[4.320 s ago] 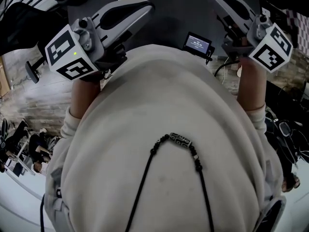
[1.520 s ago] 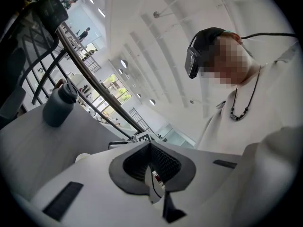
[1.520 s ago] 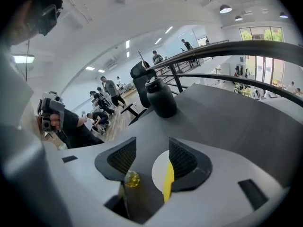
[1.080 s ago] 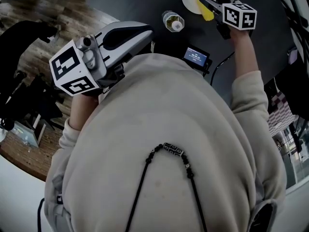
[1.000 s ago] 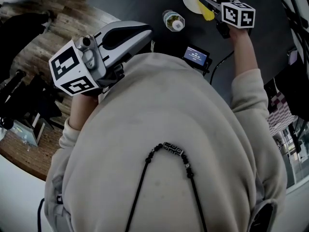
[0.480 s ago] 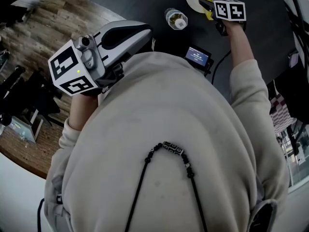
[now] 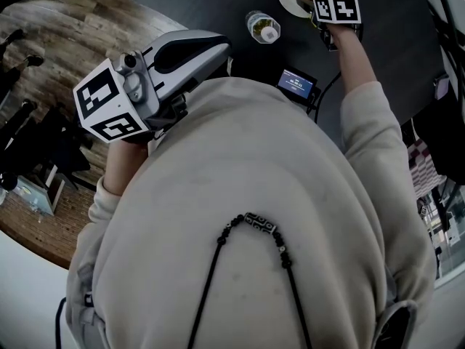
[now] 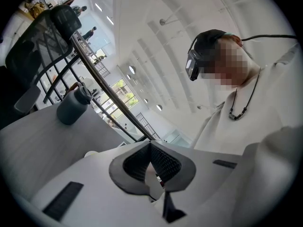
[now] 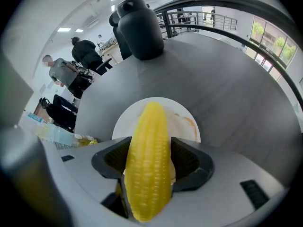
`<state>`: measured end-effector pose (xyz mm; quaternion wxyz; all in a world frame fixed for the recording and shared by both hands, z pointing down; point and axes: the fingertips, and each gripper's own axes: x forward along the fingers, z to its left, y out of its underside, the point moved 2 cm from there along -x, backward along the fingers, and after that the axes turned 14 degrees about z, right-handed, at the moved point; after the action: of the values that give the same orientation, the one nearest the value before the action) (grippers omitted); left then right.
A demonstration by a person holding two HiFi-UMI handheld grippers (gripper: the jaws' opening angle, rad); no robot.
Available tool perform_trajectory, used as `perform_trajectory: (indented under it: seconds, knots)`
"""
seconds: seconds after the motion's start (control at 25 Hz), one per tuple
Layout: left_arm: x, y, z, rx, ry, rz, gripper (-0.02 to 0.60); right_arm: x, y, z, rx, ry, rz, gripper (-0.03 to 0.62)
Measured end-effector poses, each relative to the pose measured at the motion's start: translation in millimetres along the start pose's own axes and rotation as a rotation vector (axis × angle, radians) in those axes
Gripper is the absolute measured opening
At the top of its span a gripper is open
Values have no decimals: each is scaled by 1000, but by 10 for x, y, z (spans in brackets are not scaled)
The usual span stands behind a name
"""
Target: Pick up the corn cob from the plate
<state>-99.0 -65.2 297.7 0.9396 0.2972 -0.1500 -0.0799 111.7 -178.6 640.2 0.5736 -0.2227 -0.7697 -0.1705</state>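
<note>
Right gripper advanced over plate; jaws now closed against both sides of corn cob

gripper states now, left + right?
Left gripper: shut, nothing between the jaws.
Right gripper: shut on the corn cob.

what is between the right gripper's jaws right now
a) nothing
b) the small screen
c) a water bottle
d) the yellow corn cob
d: in the right gripper view the corn cob lies lengthwise between the jaws of the right gripper, both pads against it, with the white plate behind.
</note>
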Motion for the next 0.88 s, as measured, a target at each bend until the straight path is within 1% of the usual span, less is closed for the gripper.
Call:
perform_trajectory:
  seconds: [0.08, 0.16, 0.48, 0.72, 0.88]
  knots:
    - [3, -6, -6, 1, 3, 1, 2, -4, -9, -10, -9, 27, 3, 251]
    - [9, -6, -9, 1, 6, 3, 2, -13, -12, -23, -7, 38, 7, 245]
    - [12, 10, -7, 0, 8, 3, 2, -9, -20, -34, 0, 37, 5, 241]
    - [3, 31, 4, -3, 6, 0, 2, 2, -24, -54, 21, 2, 9, 241]
    - [1, 45, 5, -1, 6, 0, 2, 28, -24, -62, 29, 4, 11, 241]
